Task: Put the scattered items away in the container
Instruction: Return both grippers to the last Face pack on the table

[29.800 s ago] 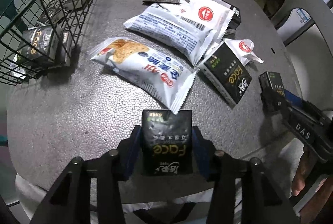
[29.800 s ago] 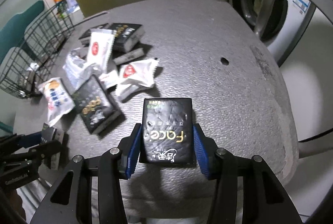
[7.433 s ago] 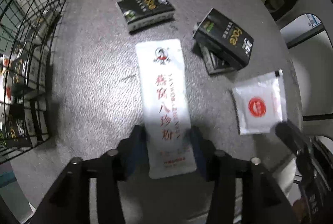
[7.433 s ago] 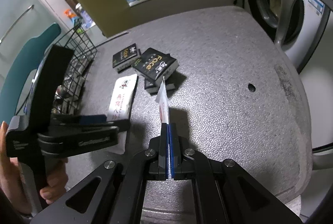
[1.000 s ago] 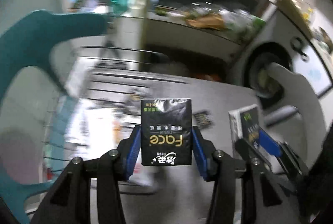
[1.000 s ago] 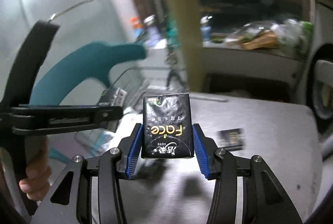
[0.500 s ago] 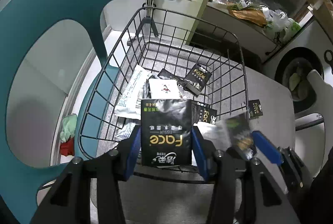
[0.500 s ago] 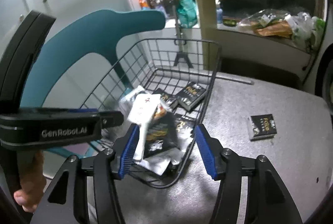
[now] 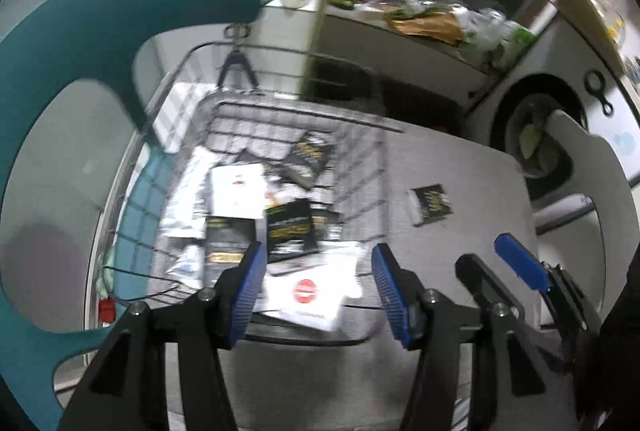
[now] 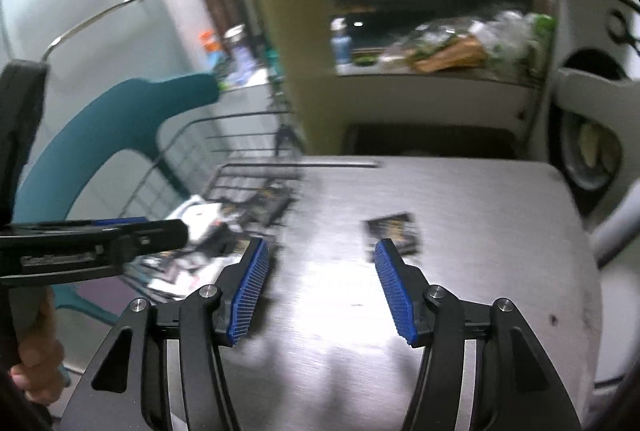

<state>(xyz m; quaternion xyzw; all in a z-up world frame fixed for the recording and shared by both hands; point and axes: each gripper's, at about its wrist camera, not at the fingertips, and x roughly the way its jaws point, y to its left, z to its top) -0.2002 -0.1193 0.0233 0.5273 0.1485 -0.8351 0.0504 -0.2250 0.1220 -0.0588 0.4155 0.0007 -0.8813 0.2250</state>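
Note:
The black wire basket [image 9: 362,135] stands at the table's left end and holds several black tissue packs and white snack packets, one with a red dot [image 9: 306,291]. It also shows in the right wrist view [image 10: 224,171]. My left gripper [image 9: 318,287] is open and empty above the basket's near rim. My right gripper [image 10: 320,283] is open and empty over the grey table [image 10: 460,215]. It also shows in the left wrist view [image 9: 504,271], to the right of the left gripper. One black tissue pack [image 9: 431,204] lies alone on the table; it also shows in the right wrist view [image 10: 394,231].
A teal chair back [image 9: 80,43] curves behind and left of the basket. A washing machine door [image 9: 536,139] stands past the table's far right. A shelf with bottles and bags [image 9: 432,19] runs along the back. The left gripper's body [image 10: 80,251] crosses the right view.
Half a second ago my left gripper held a black tissue pack over the basket; now it is open and the pack lies in the basket. The right gripper has swung right, over the table.

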